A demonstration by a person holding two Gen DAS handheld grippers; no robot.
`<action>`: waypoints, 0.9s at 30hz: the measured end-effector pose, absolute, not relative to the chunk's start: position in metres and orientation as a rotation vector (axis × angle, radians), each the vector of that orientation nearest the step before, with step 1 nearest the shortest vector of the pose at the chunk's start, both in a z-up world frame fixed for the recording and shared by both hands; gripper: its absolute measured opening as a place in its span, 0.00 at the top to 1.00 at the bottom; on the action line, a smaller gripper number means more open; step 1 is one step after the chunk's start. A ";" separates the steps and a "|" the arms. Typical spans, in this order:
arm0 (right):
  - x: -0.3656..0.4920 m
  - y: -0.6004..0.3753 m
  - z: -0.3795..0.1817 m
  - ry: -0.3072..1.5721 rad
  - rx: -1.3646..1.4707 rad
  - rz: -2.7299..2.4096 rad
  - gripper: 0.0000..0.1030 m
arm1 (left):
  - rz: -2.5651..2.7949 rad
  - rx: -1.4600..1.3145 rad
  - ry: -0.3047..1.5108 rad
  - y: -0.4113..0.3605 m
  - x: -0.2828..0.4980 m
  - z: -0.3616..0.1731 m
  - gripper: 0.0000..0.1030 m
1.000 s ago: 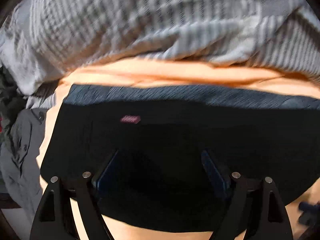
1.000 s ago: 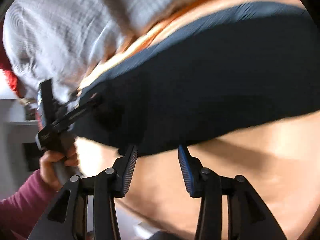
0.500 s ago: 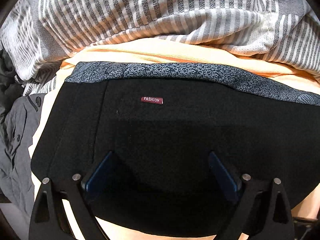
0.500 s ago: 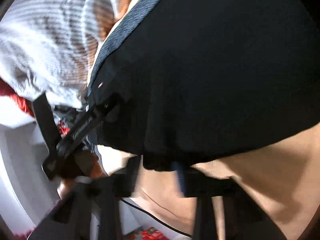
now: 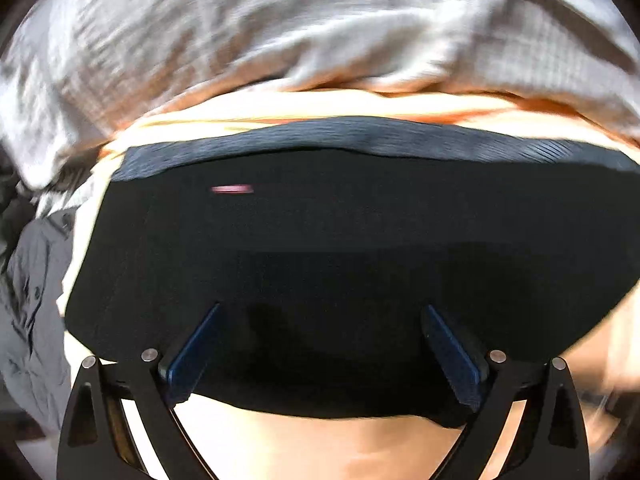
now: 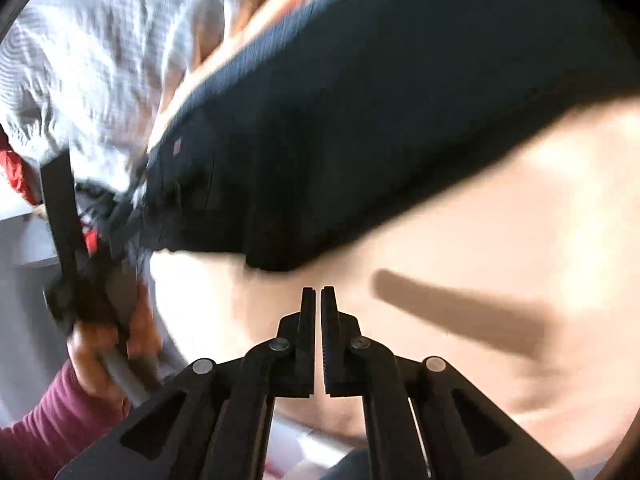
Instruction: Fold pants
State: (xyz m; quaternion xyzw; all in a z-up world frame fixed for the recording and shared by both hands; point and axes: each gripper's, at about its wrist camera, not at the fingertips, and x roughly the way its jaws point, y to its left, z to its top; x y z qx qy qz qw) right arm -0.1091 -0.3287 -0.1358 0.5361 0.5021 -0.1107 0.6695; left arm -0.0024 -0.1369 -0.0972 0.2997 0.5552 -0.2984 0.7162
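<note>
The folded black pants (image 5: 340, 264) lie on an orange sheet (image 5: 328, 444), with a grey patterned waistband (image 5: 360, 140) at the far edge and a small red label (image 5: 232, 189). My left gripper (image 5: 320, 344) is open, its blue pads spread wide over the near edge of the pants. In the right wrist view the pants (image 6: 380, 120) lie ahead. My right gripper (image 6: 318, 300) is shut and empty, just short of the pants' near corner. The left gripper (image 6: 120, 216) and the hand holding it show at the pants' left end.
A grey-and-white striped blanket (image 5: 280, 28) is bunched up behind the pants. A grey garment (image 5: 28, 300) hangs at the left edge of the bed. Bare orange sheet (image 6: 460, 280) lies to the right of my right gripper. Both views are blurred by motion.
My right gripper has closed and pulled back from the pants' edge. My left gripper stays open and has drawn back slightly toward the near edge.
</note>
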 end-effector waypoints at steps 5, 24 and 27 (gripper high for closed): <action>-0.107 -0.400 -0.125 1.082 1.077 -0.435 0.69 | -0.684 0.822 1.247 -0.157 -0.045 -0.128 0.03; -0.324 -0.524 -0.118 0.810 1.395 -0.867 0.59 | -0.791 0.791 1.262 -0.235 -0.111 -0.084 0.03; -0.345 -0.549 -0.120 0.781 1.405 -0.914 0.59 | -0.835 0.765 1.260 -0.270 -0.135 -0.079 0.03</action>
